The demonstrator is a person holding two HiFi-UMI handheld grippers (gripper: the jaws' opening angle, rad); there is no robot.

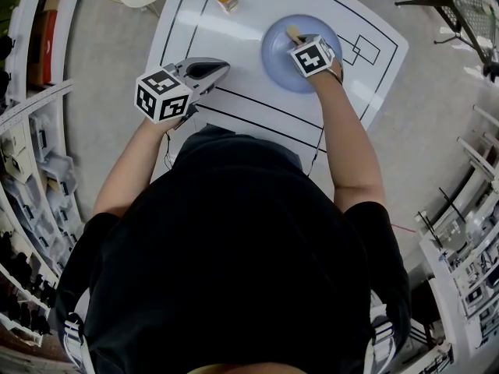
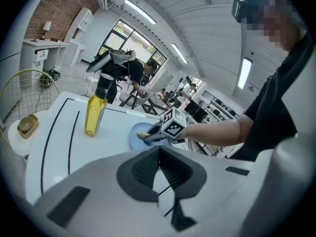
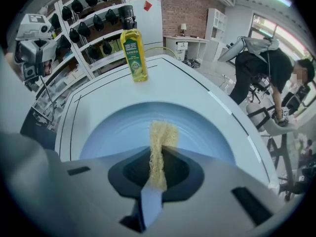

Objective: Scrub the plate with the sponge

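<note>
**Right gripper view: sponge down on the plate**

My right gripper [image 3: 157, 157] is clamped tight on the sponge [image 3: 162, 135]. I hold it by its thin edge, so the yellow end sticks out past the jaws and can rub. That end points down at the blue plate [image 3: 108, 132], near its middle. It looks like it touches the plate, but I cannot be sure. The plate lies flat on the white tabletop [image 1: 234, 45], right under this gripper, so I think the scrubbing is going on now.

My left gripper [image 1: 218, 69] is pressed together with nothing in it. It hangs over the tabletop, well apart from the plate, I think to keep out of the way. A bottle [image 3: 134, 53] stands upright past the plate, far enough not to get bumped.
</note>
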